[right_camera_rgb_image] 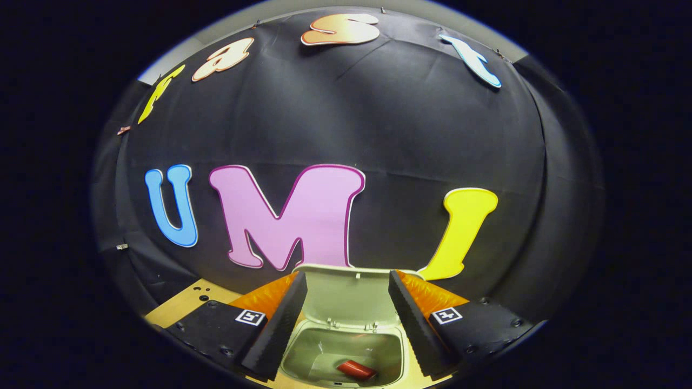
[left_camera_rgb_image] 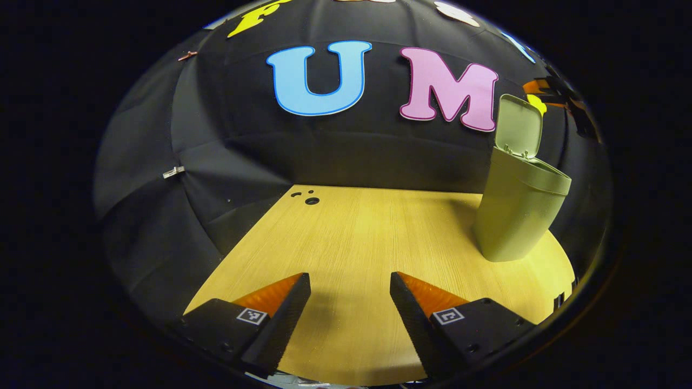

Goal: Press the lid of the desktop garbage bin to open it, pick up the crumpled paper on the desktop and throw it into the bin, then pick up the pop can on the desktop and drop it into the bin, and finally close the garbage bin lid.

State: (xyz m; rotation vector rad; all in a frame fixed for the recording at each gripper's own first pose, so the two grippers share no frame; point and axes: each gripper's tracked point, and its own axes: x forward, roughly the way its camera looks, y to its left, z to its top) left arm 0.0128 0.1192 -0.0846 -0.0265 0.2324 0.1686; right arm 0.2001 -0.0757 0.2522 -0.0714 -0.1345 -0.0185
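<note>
Wooden desktop (left_camera_rgb_image: pixel 351 243) bare before black cloth wall; bin (left_camera_rgb_image: pixel 516 216) lid up; both grippers' fingers apart.

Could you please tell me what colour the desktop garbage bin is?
The desktop garbage bin is pale olive green, its lid included; the left gripper view shows it best.

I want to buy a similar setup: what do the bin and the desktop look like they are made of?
The bin and its raised lid look like matte olive-green moulded plastic: smooth, one colour, with small hinge tabs. The desktop looks like light wood-grain laminate or veneer, judging by its fine parallel streaks; which one is unclear.
</note>
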